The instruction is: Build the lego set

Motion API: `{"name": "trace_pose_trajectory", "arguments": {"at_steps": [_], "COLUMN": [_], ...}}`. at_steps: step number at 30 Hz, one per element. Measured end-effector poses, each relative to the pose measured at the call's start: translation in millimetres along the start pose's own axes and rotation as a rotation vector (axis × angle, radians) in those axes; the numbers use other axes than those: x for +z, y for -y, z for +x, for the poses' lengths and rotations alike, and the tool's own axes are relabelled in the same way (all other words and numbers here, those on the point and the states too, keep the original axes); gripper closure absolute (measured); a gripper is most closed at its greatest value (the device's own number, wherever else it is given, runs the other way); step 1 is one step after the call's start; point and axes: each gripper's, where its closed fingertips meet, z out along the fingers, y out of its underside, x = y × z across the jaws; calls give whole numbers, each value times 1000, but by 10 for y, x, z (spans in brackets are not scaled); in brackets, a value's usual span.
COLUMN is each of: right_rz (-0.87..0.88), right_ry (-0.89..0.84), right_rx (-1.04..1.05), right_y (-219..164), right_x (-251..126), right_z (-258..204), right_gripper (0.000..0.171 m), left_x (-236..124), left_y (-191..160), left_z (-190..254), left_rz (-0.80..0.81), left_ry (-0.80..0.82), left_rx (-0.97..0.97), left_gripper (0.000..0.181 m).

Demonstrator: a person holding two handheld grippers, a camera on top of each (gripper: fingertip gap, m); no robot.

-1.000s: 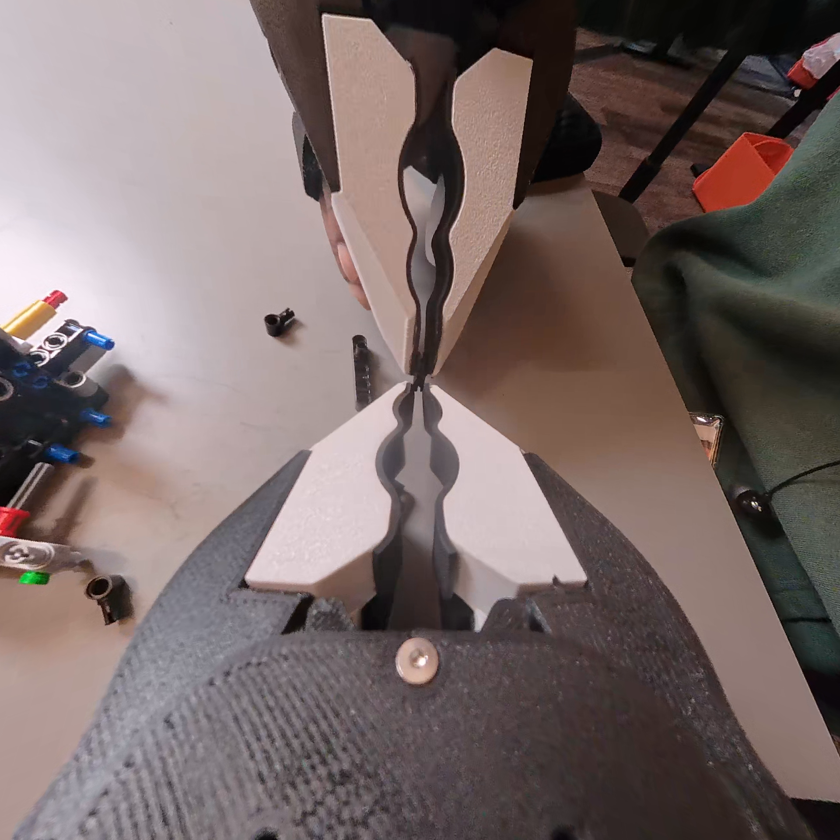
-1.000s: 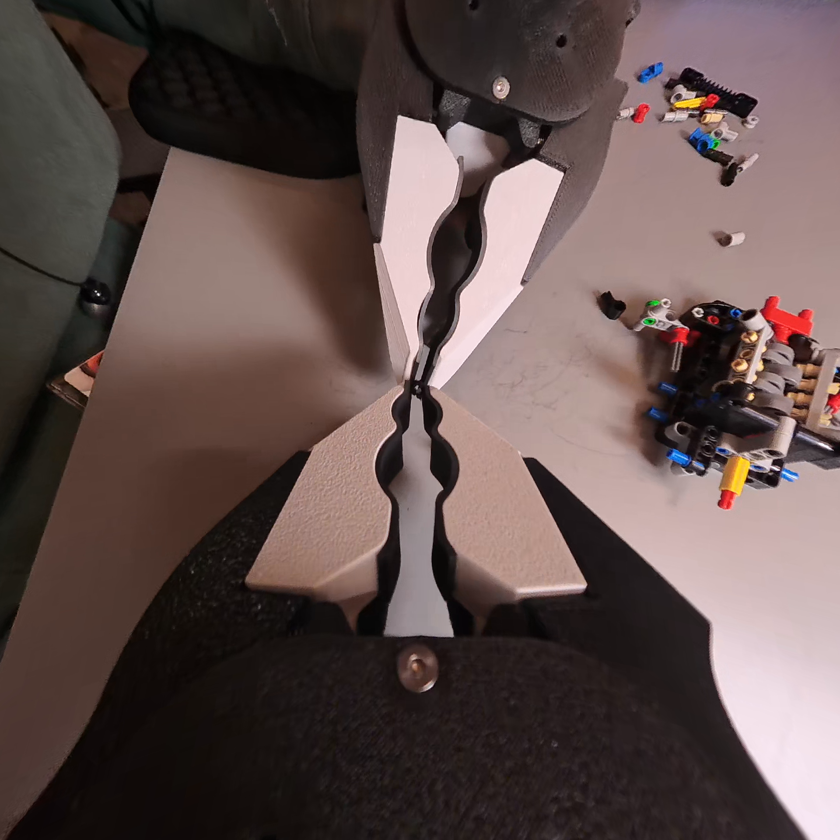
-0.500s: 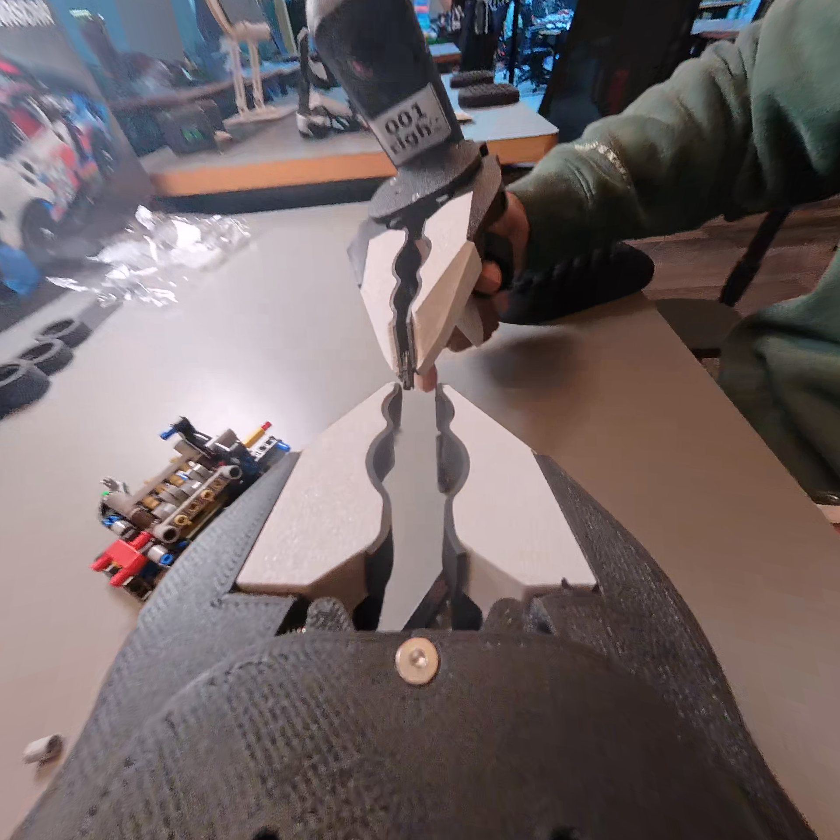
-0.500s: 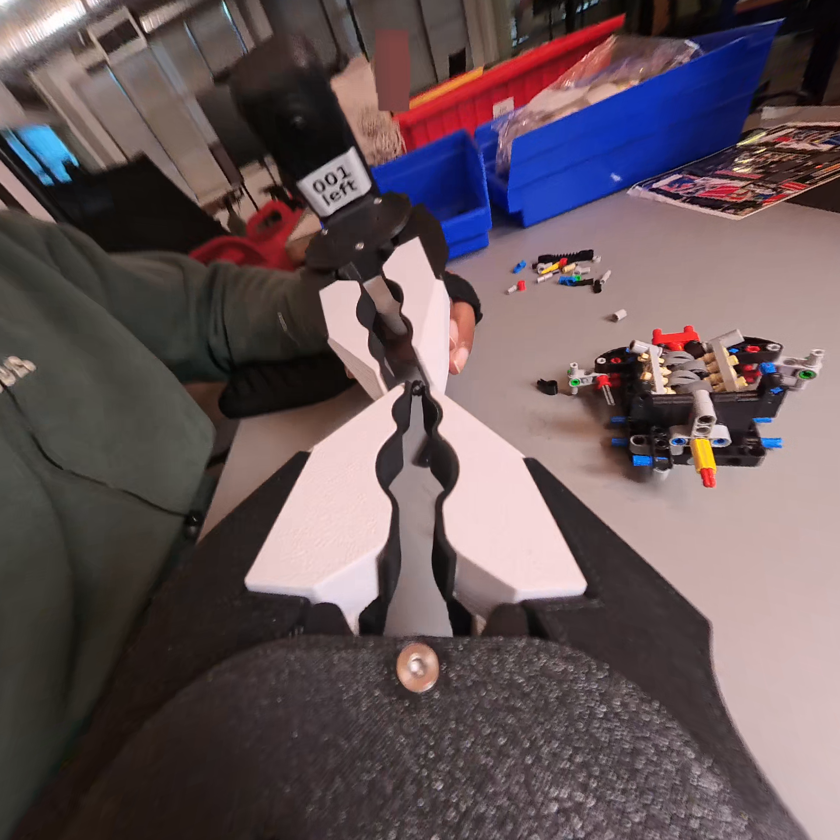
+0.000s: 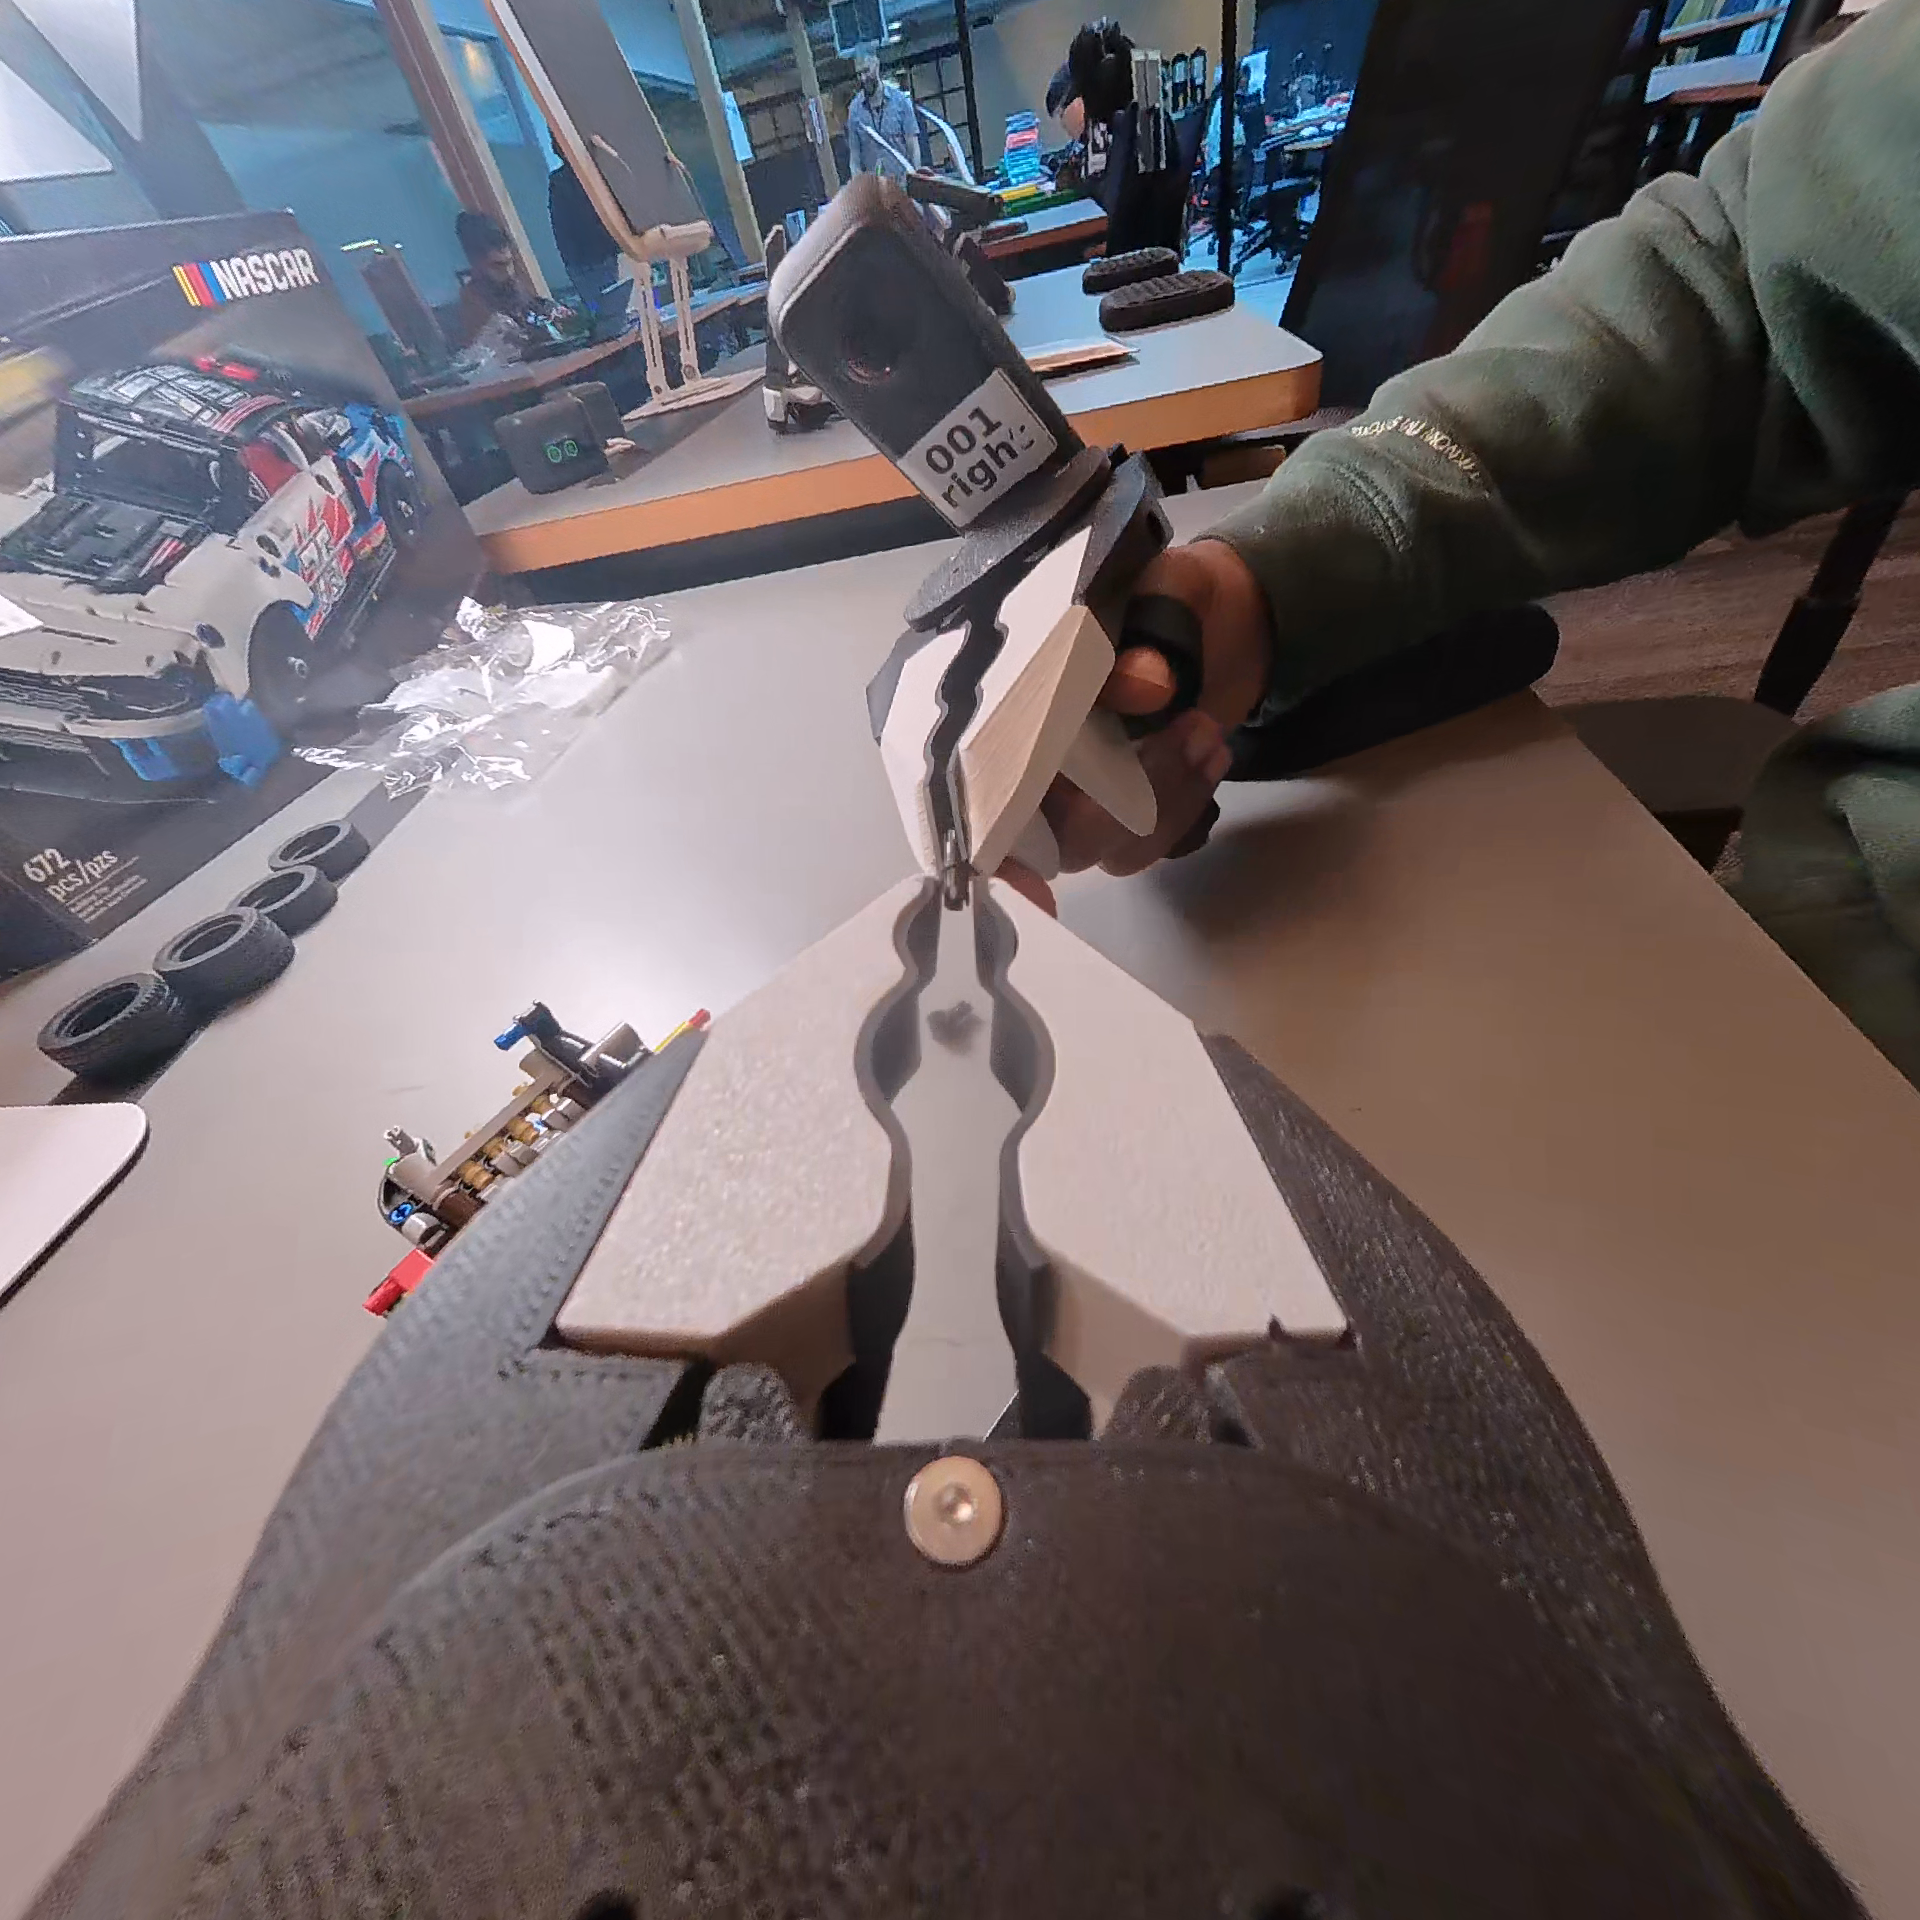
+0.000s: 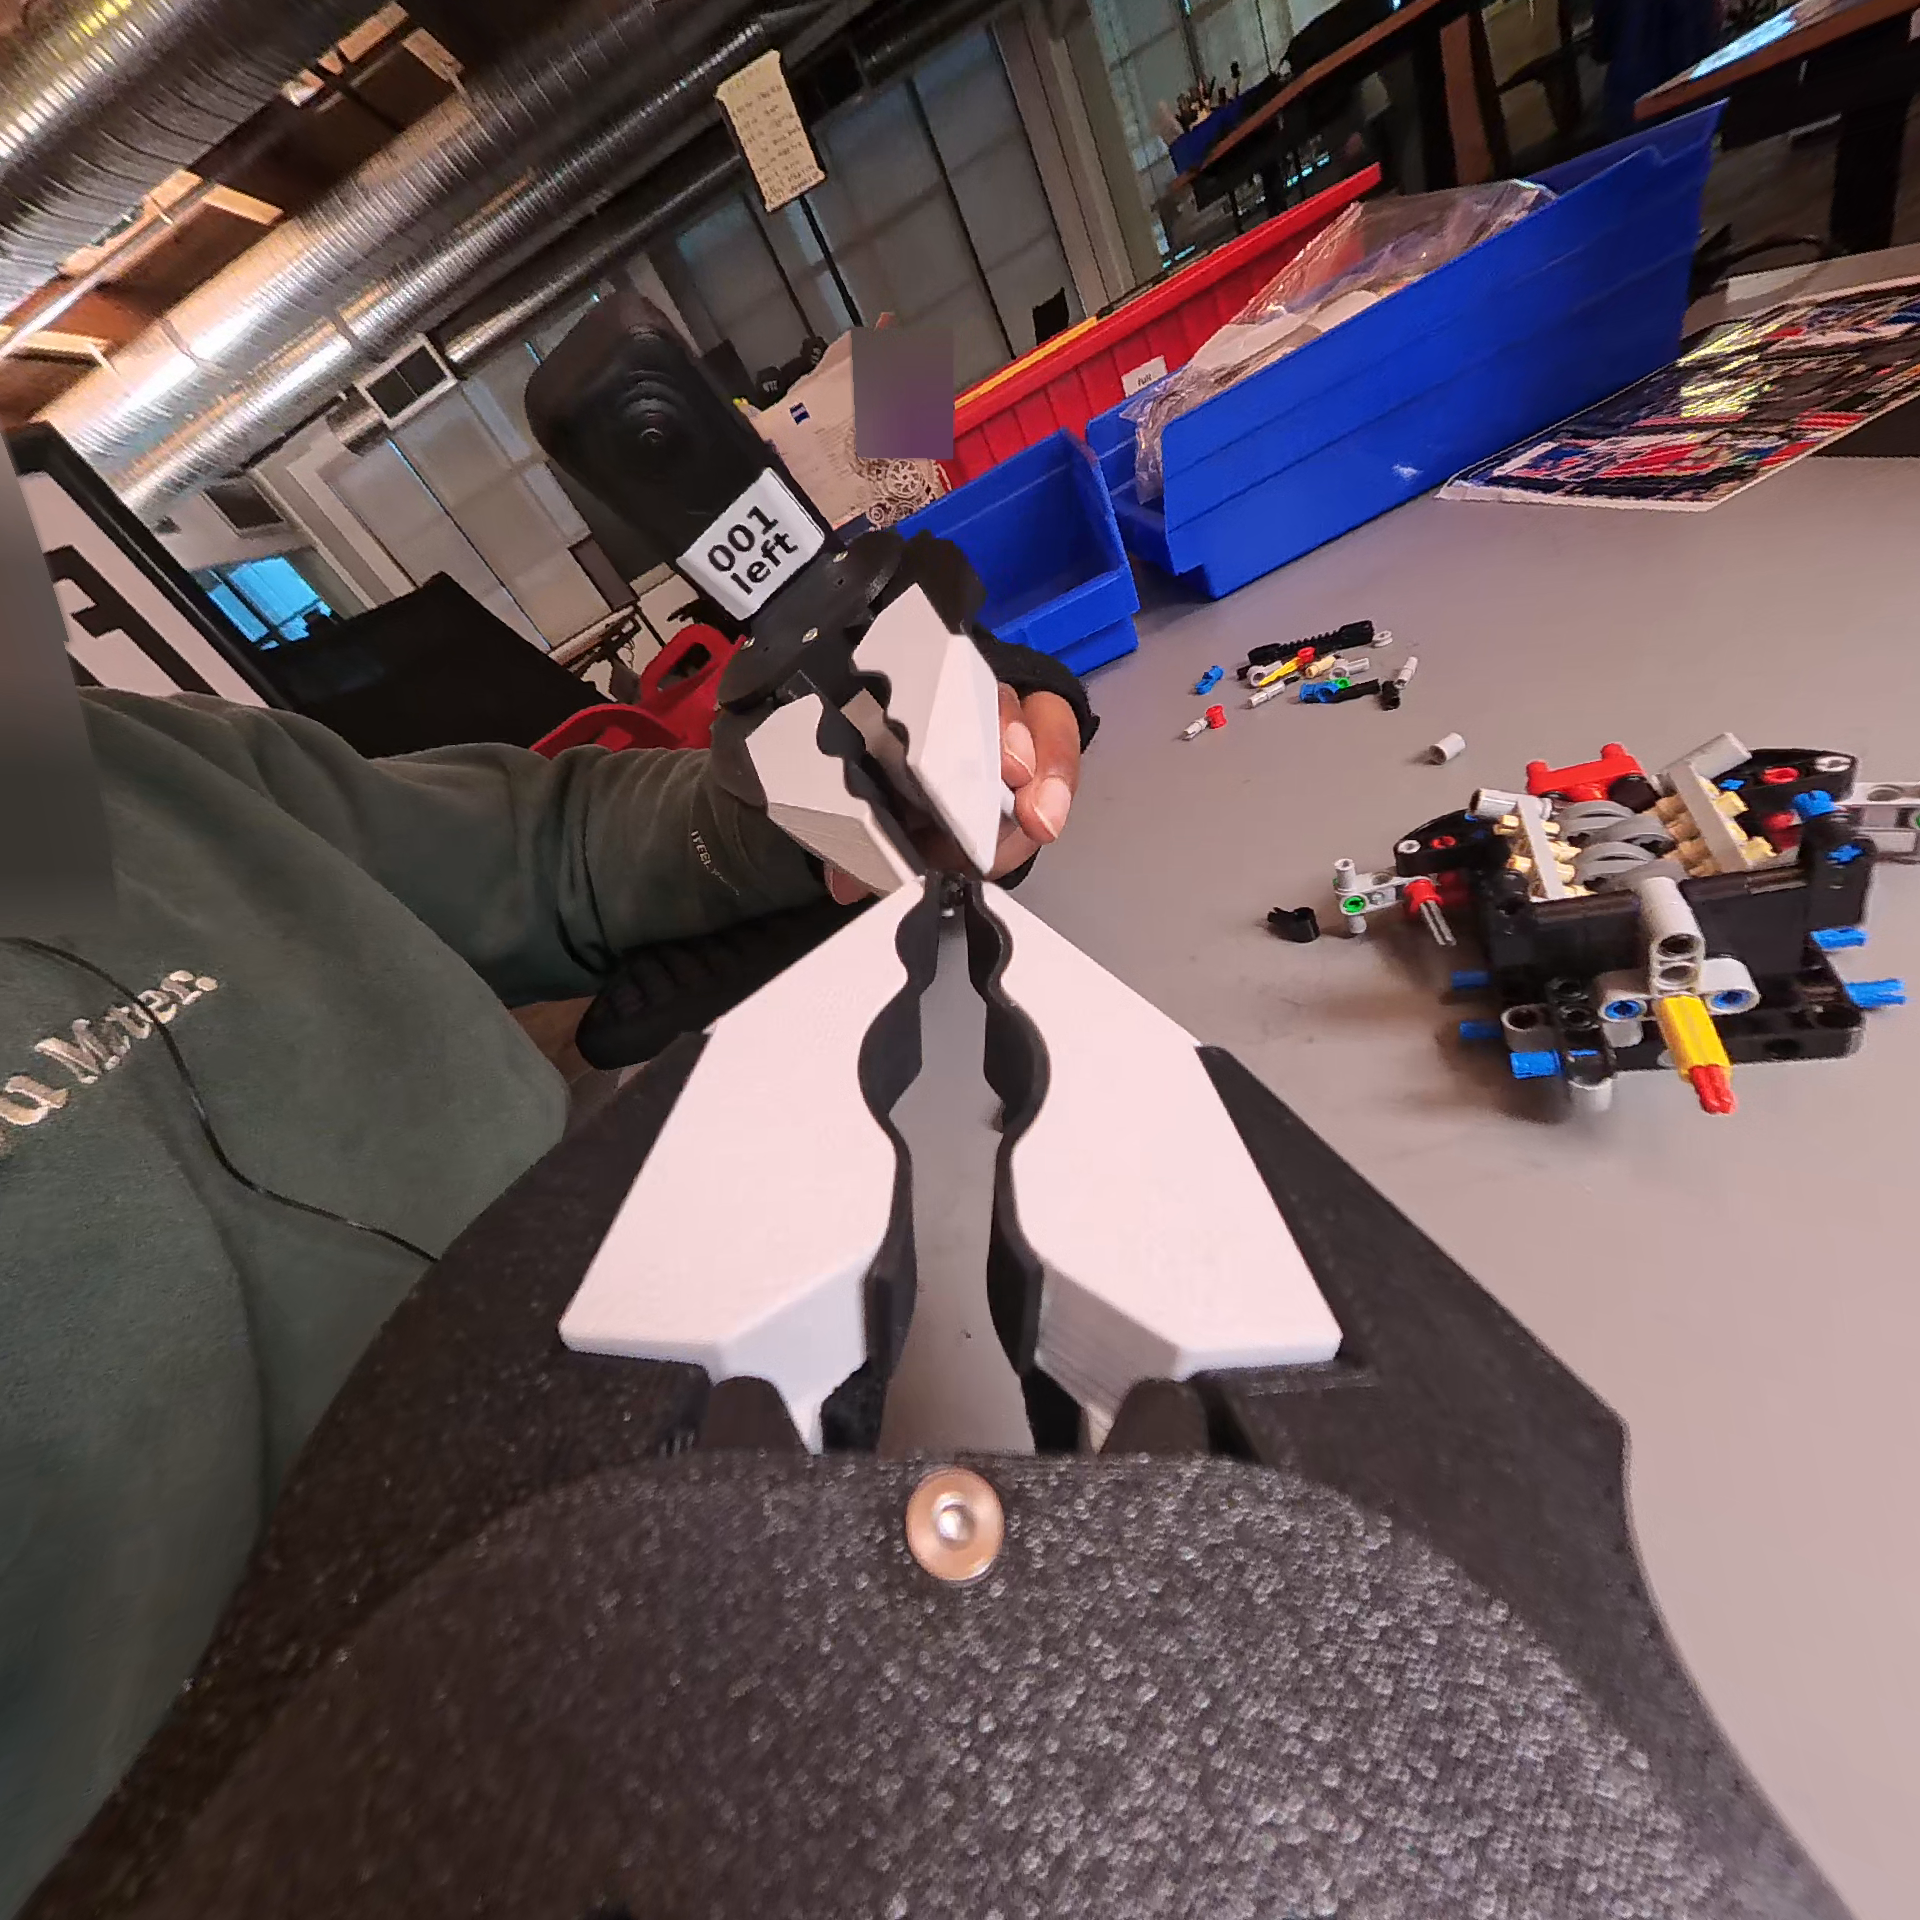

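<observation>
Tongs: my left tongs (image 5: 951,902) and right tongs (image 6: 948,902) meet tip to tip above the counter (image 5: 1455,1039), both pinched on one small dark piece (image 5: 953,883) (too tiny to identify).
Risk: I judge a crooked push could flick it out and off the near edge.
Model: half-built lego chassis (image 6: 1662,925) sits well apart.
Spares: loose parts (image 6: 1309,675) farther back.
</observation>
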Motion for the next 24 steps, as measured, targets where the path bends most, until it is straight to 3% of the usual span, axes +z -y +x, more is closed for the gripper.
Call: {"name": "trace_pose_trajectory", "arguments": {"at_steps": [7, 24], "right_rz": [-23, -218], "right_ry": [5, -73], "right_rx": [-10, -319], "right_y": [-28, -78], "right_x": [-6, -29], "right_z": [-21, -39], "right_gripper": [168, 167], "left_x": [6, 20], "left_y": [-12, -57], "left_z": [37, 97], "left_rz": [-31, -66], "left_ry": [-16, -62], "left_rx": [17, -8], "left_gripper": [178, 179]}}
